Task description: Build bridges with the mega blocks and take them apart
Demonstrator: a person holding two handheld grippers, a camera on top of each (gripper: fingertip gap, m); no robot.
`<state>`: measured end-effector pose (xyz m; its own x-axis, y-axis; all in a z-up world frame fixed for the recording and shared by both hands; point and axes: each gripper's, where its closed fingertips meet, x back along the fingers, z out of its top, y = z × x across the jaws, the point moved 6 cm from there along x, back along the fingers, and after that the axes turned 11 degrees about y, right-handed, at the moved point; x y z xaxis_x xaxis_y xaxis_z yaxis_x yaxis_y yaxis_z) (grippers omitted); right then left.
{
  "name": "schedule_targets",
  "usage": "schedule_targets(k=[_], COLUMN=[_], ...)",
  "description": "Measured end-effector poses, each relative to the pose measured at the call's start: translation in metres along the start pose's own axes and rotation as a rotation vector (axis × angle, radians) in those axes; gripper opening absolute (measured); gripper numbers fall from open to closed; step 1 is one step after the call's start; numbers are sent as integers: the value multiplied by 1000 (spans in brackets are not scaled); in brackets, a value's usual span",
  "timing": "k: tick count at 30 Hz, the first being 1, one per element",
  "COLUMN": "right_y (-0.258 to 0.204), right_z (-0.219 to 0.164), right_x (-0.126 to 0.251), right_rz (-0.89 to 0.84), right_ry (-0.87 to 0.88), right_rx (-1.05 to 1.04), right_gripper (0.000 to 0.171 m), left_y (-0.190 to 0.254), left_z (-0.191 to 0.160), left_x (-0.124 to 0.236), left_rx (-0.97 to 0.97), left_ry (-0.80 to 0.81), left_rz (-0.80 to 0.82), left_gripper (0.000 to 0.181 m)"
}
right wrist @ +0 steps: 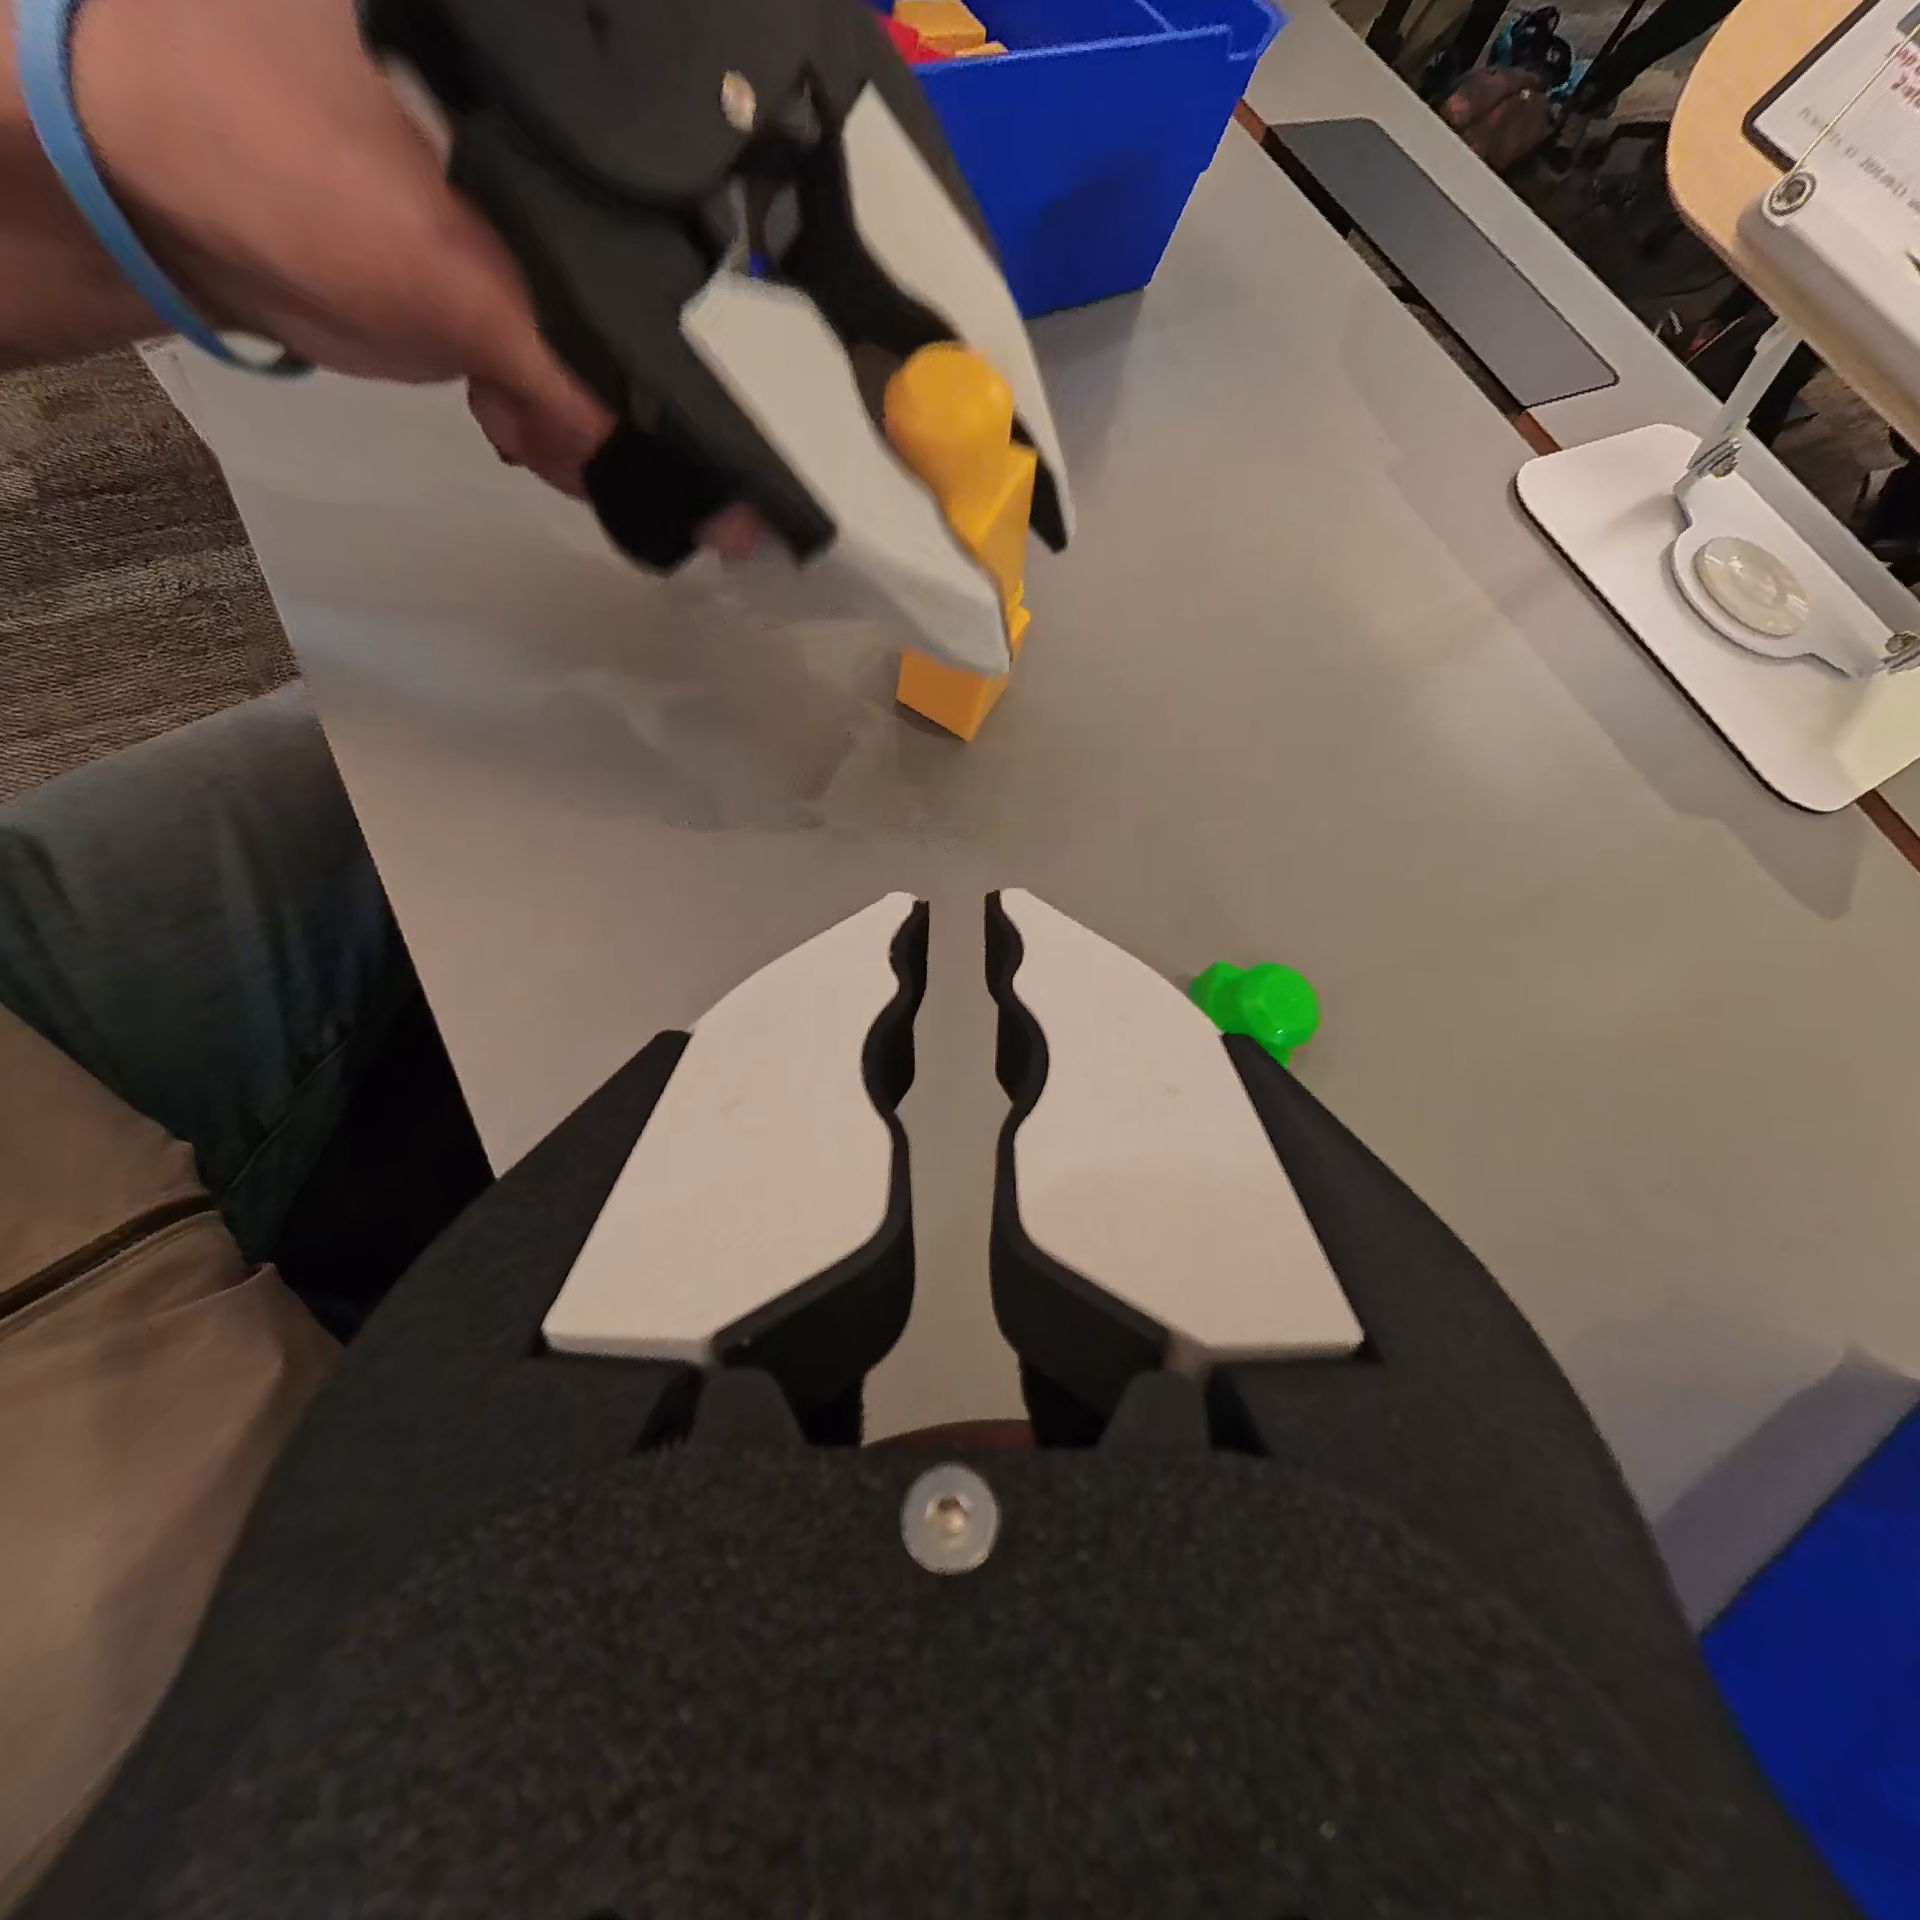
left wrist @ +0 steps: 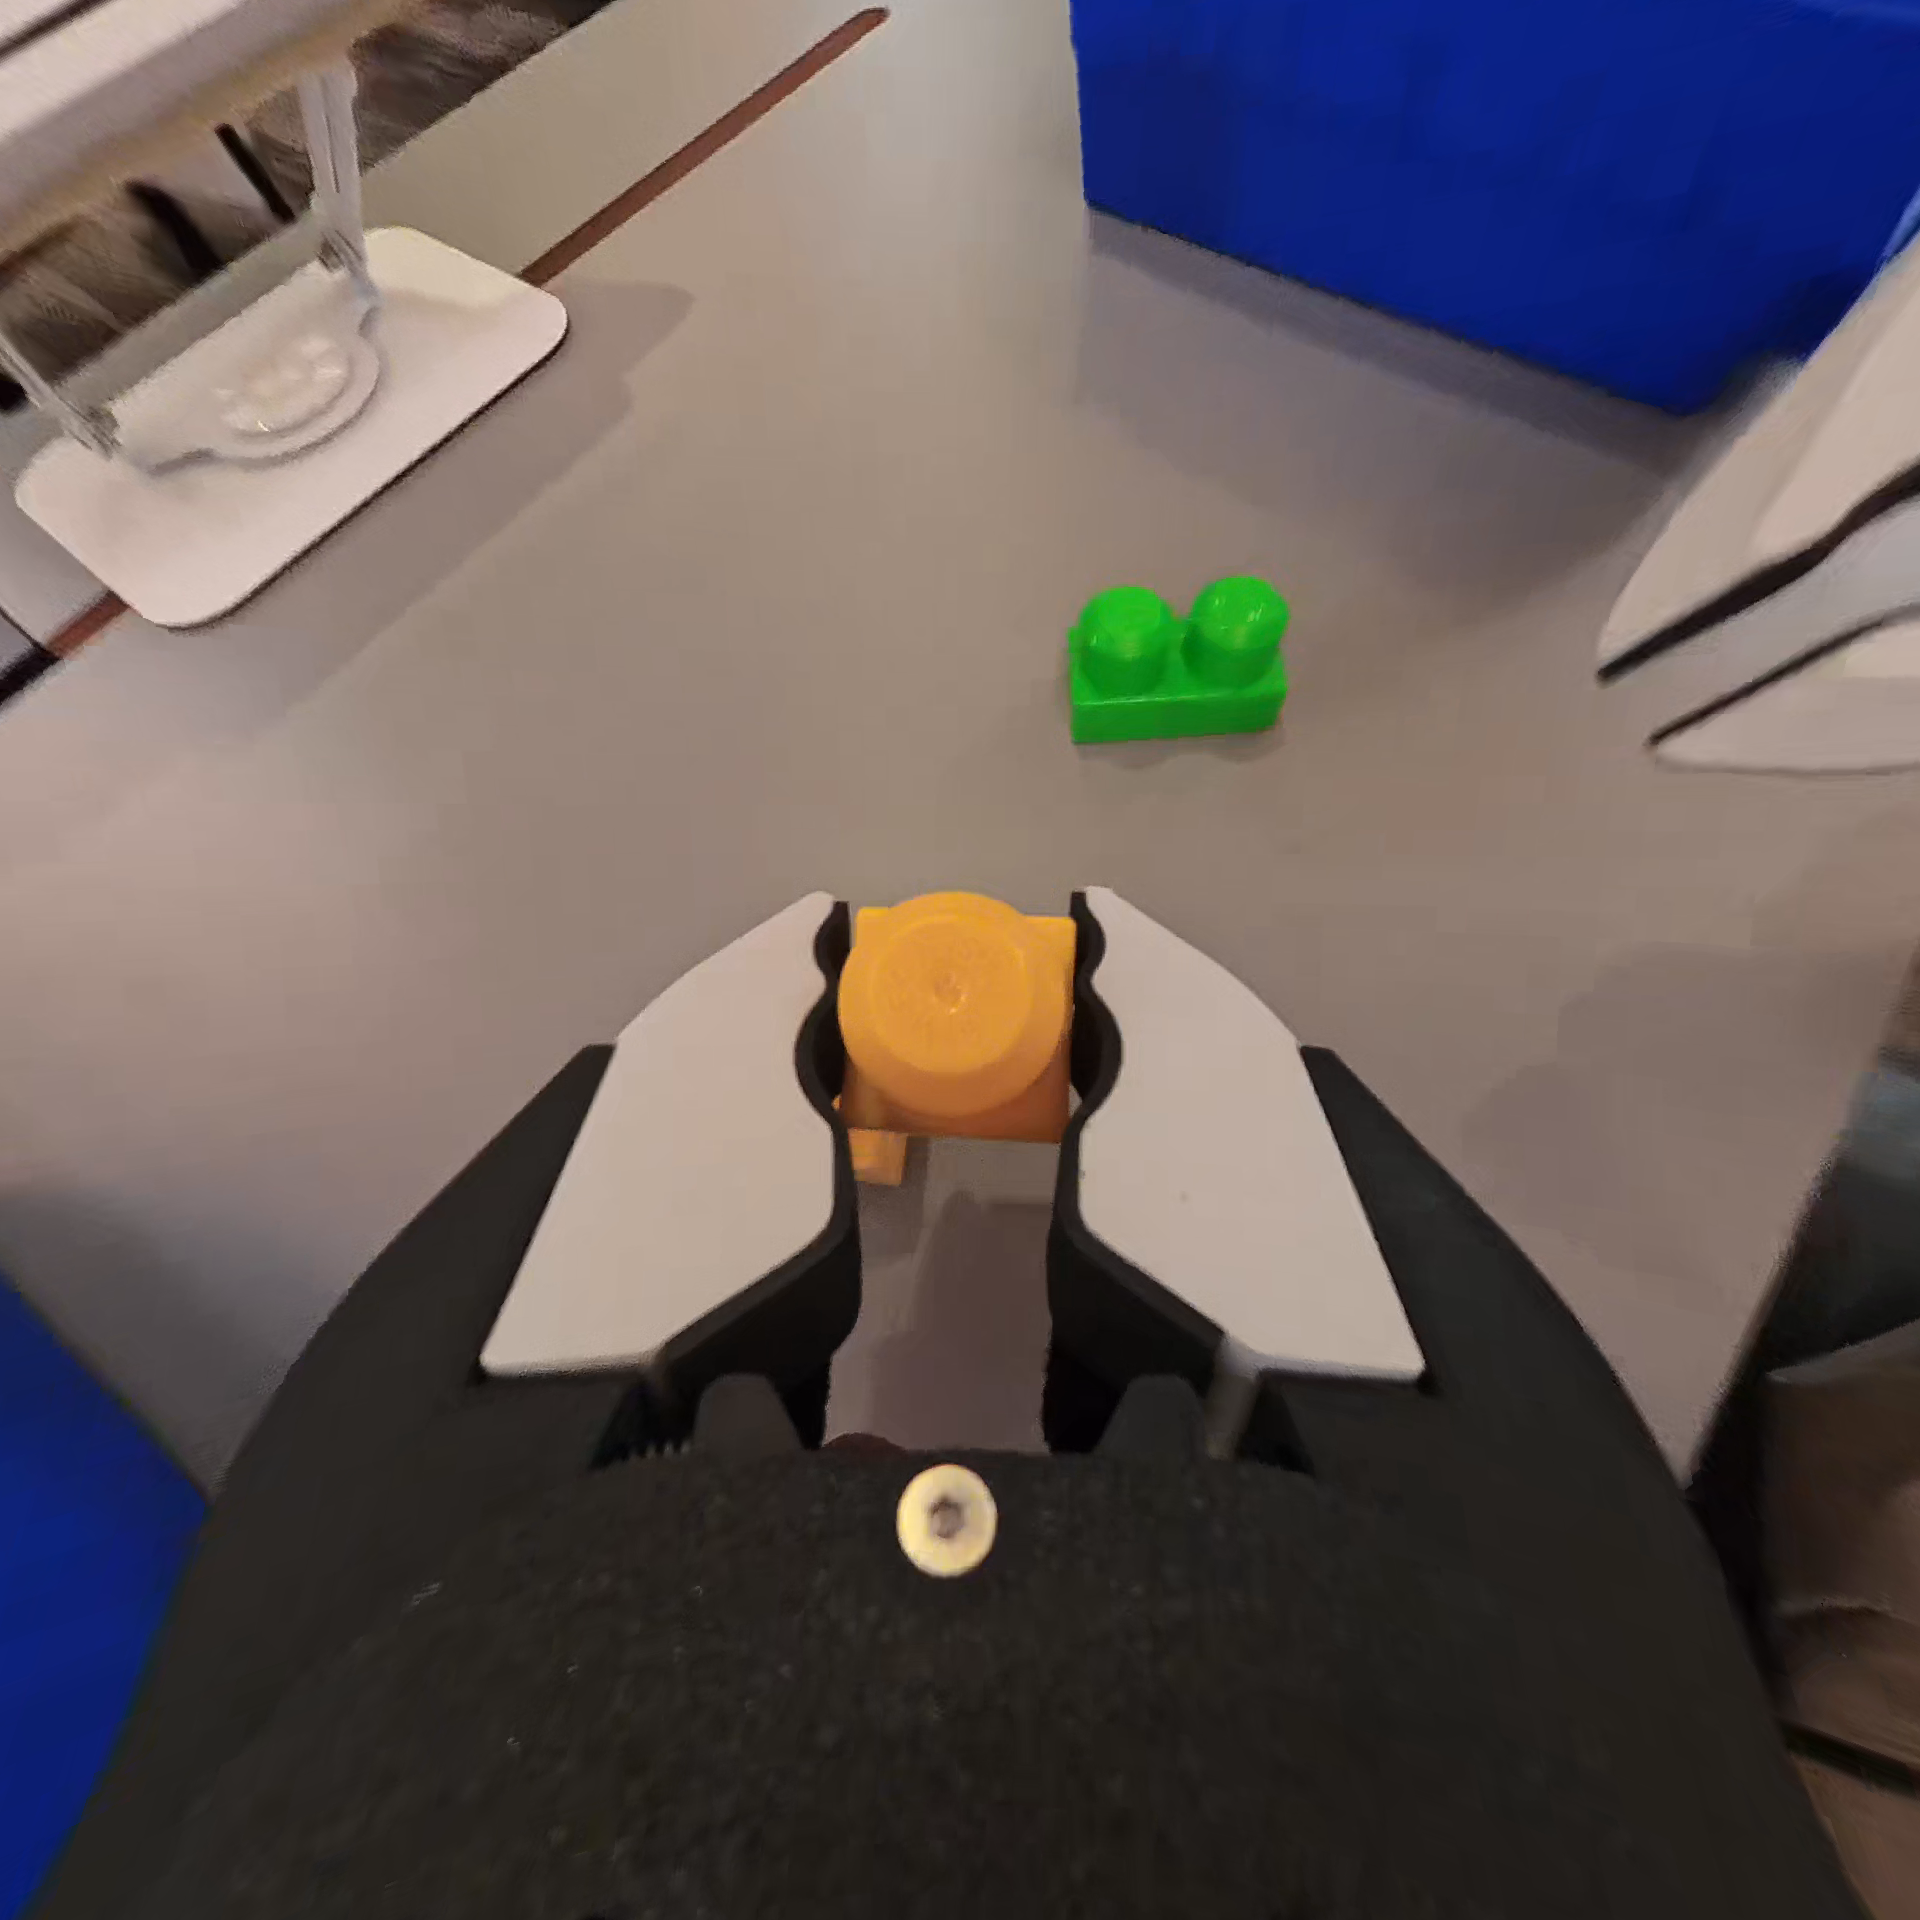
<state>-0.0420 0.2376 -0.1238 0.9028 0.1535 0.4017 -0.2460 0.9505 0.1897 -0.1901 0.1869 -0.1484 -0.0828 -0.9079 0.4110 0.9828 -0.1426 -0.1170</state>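
Orange block (left wrist: 951, 1023) sits clamped between the two fingers of the left gripper (left wrist: 956, 914), its round stud facing the camera and its square body filling the gap near the fingertips. Ahead and to the right, a green block (left wrist: 1177, 665) with two studs stands alone on the grey table (left wrist: 727, 675), well apart from those fingers. Farther right, the pale fingers of the right gripper (left wrist: 1766, 665) enter from the edge, cut off by the frame.

From the right wrist view, the orange block (right wrist: 971, 540) proves longer than the left view suggests: a tall piece hangs below the left gripper (right wrist: 1023, 597), its lower end at or just above the tabletop; contact cannot be told through the motion blur. A hand (right wrist: 312, 260) wearing a blue wristband (right wrist: 83, 208) holds that gripper. The right gripper (right wrist: 956, 904) has its fingers nearly together with a narrow gap, holding nothing. The green block (right wrist: 1257, 1008) lies just beside its right finger, mostly hidden behind it.

A blue bin (right wrist: 1091, 177) stands at the far side, with red and yellow pieces barely visible inside. A white stand (right wrist: 1662, 582) rests at the right, partly cut off.
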Motion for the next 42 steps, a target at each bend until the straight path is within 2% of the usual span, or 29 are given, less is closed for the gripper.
schedule_targets(k=[2, 5, 8, 20, 26, 29, 32, 34, 36, 38, 42], right_y=[2, 5, 7, 6, 5, 4, 3, 3, 3, 3, 4], right_z=[0, 1, 1, 4, 3, 3, 3, 2, 2, 2, 2], right_x=[3, 7, 9, 11, 10, 9, 7, 7, 6, 6, 7], right_rz=[-5, -13, -17, -17, -14, -11, -9, -8, -8, -7, -11], right_ry=[3, 11, 18, 20, 16, 15, 12, 9, 9, 12, 8], right_rx=[-2, -6, -10, -4, -5, -2, 0, 1, 0, -3, 0], right_gripper=[10, 10, 10, 10, 10, 10, 10, 10, 10, 10, 10], left_y=[15, 38, 35, 41, 42, 45, 55, 69, 81, 80, 76], left_z=[-13, -30, -47, -65, -55, -30, -20, -31, -49, -66, -72], left_x=[-8, -13, -17, -16, -2, 27, 59, 63, 53, 39, 22], left_rx=[-107, -27, -30, -27, -105, -143, -53, 105, 221, 204, 246], left_ry=[-44, -43, -91, -129, -72, 63, 162, 165, 102, 3, -96], left_rz=[31, -38, 19, -24, 63, 103, 109, 51, 23, 81, 121], left_gripper=[40, 40, 40, 41, 51, 40, 0, 0, 0, 0, 0])
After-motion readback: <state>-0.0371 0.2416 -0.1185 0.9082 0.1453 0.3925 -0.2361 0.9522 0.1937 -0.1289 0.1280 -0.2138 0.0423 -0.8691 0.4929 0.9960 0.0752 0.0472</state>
